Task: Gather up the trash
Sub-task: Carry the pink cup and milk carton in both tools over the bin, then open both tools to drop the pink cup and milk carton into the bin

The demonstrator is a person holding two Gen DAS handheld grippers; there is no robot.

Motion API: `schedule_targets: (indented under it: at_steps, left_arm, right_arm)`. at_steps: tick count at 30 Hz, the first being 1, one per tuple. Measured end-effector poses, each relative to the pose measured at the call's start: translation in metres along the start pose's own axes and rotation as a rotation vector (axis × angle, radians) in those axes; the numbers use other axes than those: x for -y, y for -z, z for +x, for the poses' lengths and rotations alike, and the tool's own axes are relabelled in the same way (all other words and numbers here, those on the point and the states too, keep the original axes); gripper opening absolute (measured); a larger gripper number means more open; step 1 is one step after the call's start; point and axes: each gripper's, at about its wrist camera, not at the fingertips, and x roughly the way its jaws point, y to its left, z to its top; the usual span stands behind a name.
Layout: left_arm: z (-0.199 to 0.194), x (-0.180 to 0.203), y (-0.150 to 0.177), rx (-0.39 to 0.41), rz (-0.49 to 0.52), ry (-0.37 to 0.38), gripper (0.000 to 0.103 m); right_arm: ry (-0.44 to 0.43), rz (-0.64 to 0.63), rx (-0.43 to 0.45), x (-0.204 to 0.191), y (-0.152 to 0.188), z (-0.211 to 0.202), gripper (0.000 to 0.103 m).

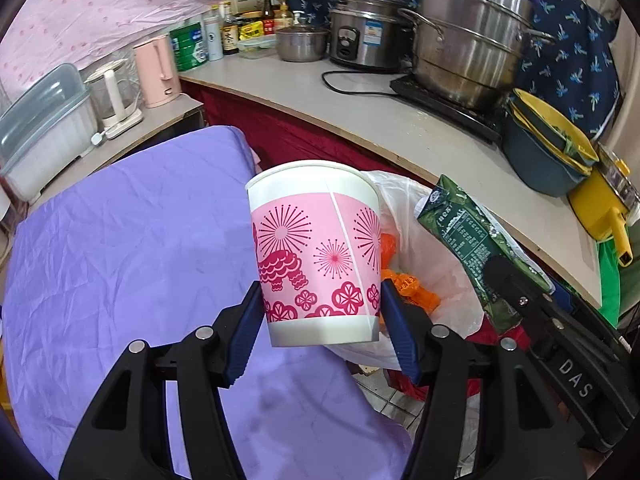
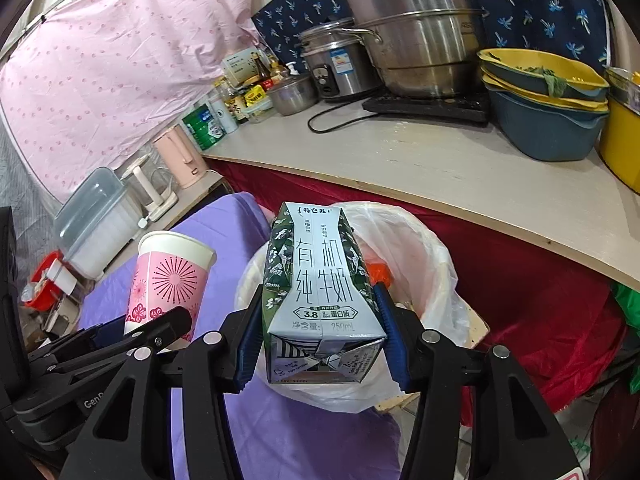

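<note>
Left wrist view: left gripper fingers clamp the paper cup between them, partly spread; the lined bin lies just beyond.
Right wrist view: right gripper fingers clamp the milk carton above the bin. Step: carry-to-bin. Next: centre each item over the opening, then release

Two wrist fisheye views, both angled down over a bin beside a kitchen counter

The left wrist camera looks along its gripper at the paper cup, very close, with the lined trash bin just beyond. The right wrist camera looks past its gripper and milk carton into that bin. Both share the counter, steamer pot and purple cloth.
</note>
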Motion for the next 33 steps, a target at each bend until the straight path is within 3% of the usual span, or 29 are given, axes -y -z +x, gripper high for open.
schedule_targets:
  at_steps: [13,22,33]
  left_arm:
    - [0.035,0.024,-0.015,-0.034,0.066,0.007,0.057]
    - [0.042,0.016,-0.025,-0.004,0.053,-0.018,0.078]
    - [0.033,-0.010,-0.021,-0.004,-0.021,-0.047,0.083]
  right_arm:
    - [0.063,0.026,-0.033,0.026,-0.008,0.028,0.050]
    - [0.075,0.031,-0.038,0.024,-0.017,0.043,0.054]
    - [0.055,0.002,0.000,0.008,-0.022,0.027,0.062]
